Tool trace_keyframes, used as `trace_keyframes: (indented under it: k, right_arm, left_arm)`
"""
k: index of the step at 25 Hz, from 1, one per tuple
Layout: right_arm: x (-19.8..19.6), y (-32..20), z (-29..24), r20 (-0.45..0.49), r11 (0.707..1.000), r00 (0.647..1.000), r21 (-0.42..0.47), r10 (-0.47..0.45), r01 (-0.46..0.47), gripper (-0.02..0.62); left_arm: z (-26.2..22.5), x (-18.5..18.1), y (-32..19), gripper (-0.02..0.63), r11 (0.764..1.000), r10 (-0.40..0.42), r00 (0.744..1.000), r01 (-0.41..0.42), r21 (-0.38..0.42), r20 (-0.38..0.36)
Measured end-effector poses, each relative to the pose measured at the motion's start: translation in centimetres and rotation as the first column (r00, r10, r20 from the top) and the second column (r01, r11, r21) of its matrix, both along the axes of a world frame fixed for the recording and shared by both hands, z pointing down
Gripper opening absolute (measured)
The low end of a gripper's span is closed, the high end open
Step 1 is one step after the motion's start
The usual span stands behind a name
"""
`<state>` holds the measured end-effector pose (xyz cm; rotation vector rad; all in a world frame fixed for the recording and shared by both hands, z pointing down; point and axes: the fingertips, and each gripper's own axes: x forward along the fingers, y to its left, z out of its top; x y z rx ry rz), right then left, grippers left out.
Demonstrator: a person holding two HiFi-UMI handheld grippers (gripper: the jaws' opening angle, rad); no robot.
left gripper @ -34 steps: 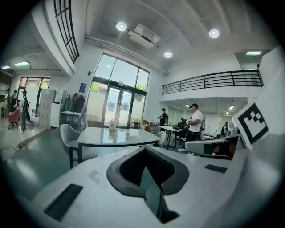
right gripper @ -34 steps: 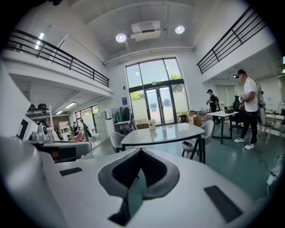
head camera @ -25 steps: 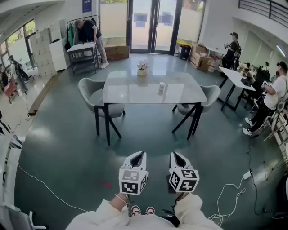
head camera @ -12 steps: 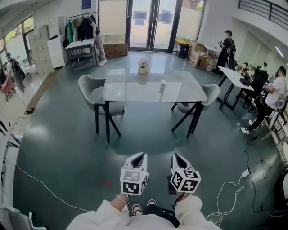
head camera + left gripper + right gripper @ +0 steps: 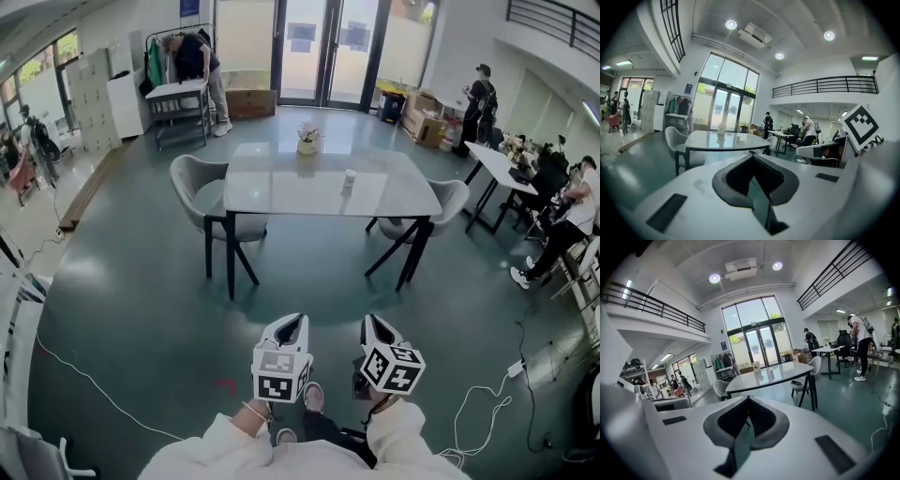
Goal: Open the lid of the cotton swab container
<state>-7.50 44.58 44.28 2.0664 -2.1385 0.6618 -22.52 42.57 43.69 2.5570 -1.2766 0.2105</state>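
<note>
A small white cotton swab container (image 5: 349,181) stands upright on the glass table (image 5: 281,192), right of its middle. It shows tiny on that table (image 5: 778,373) in the right gripper view as the container (image 5: 770,371). My left gripper (image 5: 299,318) and right gripper (image 5: 367,318) hang side by side over the floor, well short of the table, both shut with nothing between the jaws. In the left gripper view the left gripper (image 5: 751,153) points at the table (image 5: 722,139).
A small flower pot (image 5: 307,141) sits at the table's far edge. Grey chairs stand at its left (image 5: 202,195) and right (image 5: 441,202). A white cable (image 5: 84,380) crosses the floor at left, another (image 5: 483,408) at right. Several people stand by desks along the walls.
The table and container have drawn a little nearer and shifted right in the head view as I step forward. A shoe now shows between the grippers. Both grippers stay shut.
</note>
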Motion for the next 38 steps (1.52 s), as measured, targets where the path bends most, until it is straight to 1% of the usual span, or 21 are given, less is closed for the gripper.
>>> trace_keyframes:
  k: [5,11,16,20,29,34,38]
  right_arm:
    - [2.0,-2.6,0.8,0.04,1.0,0.999,-0.012,0.007,-0.006,0.058]
    - [5.5,-7.3,1.1,0.095,1.0,0.995,-0.022,0.017,-0.015,0.058]
    - [7.3,-11.1,0.4,0.097,1.0,0.995,-0.011,-0.003,0.004,0.058]
    - [8.1,-13.6,0.4,0.097,1.0,0.995,-0.014,-0.026,0.027,0.058]
    - [10.9,-18.3,0.4,0.094,0.999,0.995,-0.014,-0.043,0.044,0.058]
    - [12.5,-20.4,0.5,0.1,0.999,0.994,-0.015,-0.05,0.052,0.058]
    - [13.6,-22.2,0.8,0.106,0.998,0.993,-0.015,-0.056,0.058,0.058]
  left_arm:
    - [0.2,1.9,-2.6,0.008,1.0,0.008,1.0,-0.009,0.011,0.026]
    - [-0.3,4.8,-7.5,0.008,1.0,0.01,0.999,-0.01,0.019,0.039]
    - [-1.2,6.6,-11.2,0.008,0.999,-0.006,0.999,0.004,0.041,0.041]
    - [-1.1,7.6,-13.6,0.008,0.999,-0.02,0.999,0.019,0.03,0.043]
    - [-1.2,9.8,-18.5,0.008,0.999,-0.047,0.998,0.045,0.027,0.047]
    - [-1.3,11.4,-20.5,0.008,0.999,-0.044,0.999,0.044,0.021,0.031]
    - [-1.4,12.2,-21.7,0.008,0.998,-0.058,0.997,0.056,0.043,0.056]
